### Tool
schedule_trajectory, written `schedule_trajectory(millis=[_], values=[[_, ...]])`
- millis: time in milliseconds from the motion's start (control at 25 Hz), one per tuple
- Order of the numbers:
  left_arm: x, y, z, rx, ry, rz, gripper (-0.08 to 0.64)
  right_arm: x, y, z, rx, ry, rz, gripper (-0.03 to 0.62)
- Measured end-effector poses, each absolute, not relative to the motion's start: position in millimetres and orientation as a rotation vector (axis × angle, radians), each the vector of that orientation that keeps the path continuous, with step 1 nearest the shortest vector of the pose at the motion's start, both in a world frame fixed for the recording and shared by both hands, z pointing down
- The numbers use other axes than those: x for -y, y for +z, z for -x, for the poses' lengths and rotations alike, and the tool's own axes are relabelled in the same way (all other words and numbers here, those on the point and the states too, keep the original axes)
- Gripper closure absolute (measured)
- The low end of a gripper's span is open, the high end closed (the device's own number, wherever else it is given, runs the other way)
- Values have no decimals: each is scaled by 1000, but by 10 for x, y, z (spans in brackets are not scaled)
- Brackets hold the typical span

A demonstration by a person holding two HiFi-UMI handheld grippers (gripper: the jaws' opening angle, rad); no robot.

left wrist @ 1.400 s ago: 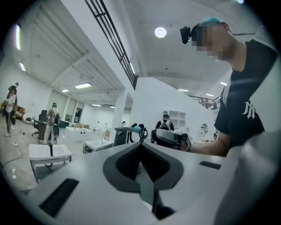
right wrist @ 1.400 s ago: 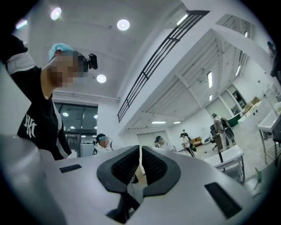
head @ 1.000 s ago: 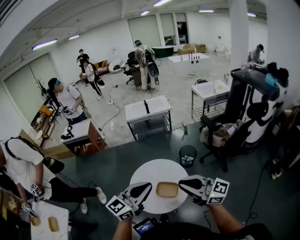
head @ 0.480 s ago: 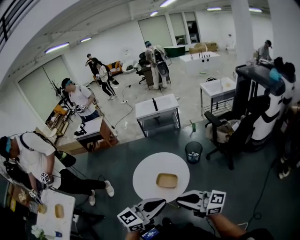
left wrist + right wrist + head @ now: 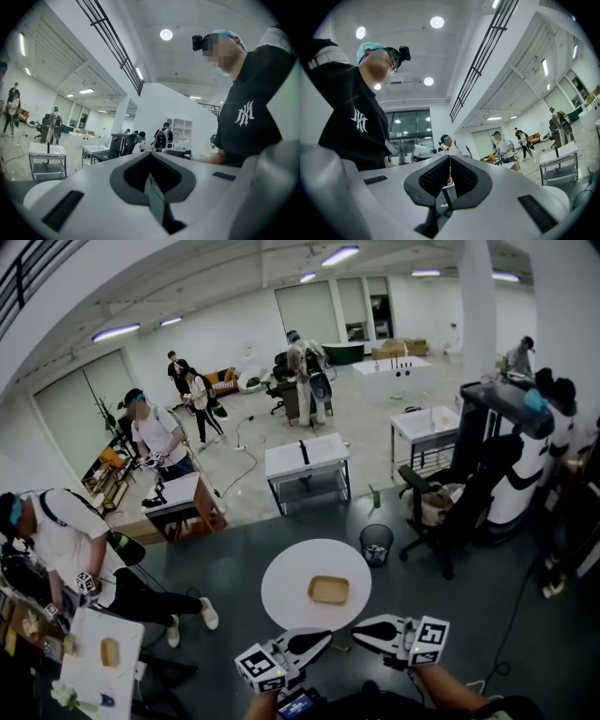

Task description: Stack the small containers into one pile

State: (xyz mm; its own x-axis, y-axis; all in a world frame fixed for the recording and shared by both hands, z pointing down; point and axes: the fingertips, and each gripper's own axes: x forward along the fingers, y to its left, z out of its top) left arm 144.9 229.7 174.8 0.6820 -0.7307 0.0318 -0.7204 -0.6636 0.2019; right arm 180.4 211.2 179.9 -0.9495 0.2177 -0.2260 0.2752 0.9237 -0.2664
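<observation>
At the head view's eight o'clock, a white rectangular table (image 5: 89,681) carries a small tan dish (image 5: 110,651). The left gripper (image 5: 322,639), jaws pressed together on nothing, hangs at the six o'clock edge of a round white table (image 5: 286,592). A shallow tan rectangular container (image 5: 328,590) lies just right of that table's centre. The right gripper (image 5: 359,628) is likewise clamped empty. A black mesh waste bin (image 5: 376,545) stands at the table's one o'clock.

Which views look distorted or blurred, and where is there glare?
Head view: strong fisheye curving, even light, the white round table sharp. Left gripper view: black corners, the fingers slightly soft. Right gripper view: black corners, ceiling lamps glare.
</observation>
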Motion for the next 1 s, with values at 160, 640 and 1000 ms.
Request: schedule_trajectory(millis=[160,640,1000], values=[[-2768,1851,-1332,1209,-86,-2663,557,-2586,1856,-1660,-2927,-423,-388,552],[-3985,2315,-1038,1304,-243,-2519,557,-3497,2199,-1622,-3024,-395,-358,552],[-4050,2035,-744,1529,-118,-2519,557,-3473,1868,-1557,-2989,-274,-436,552]])
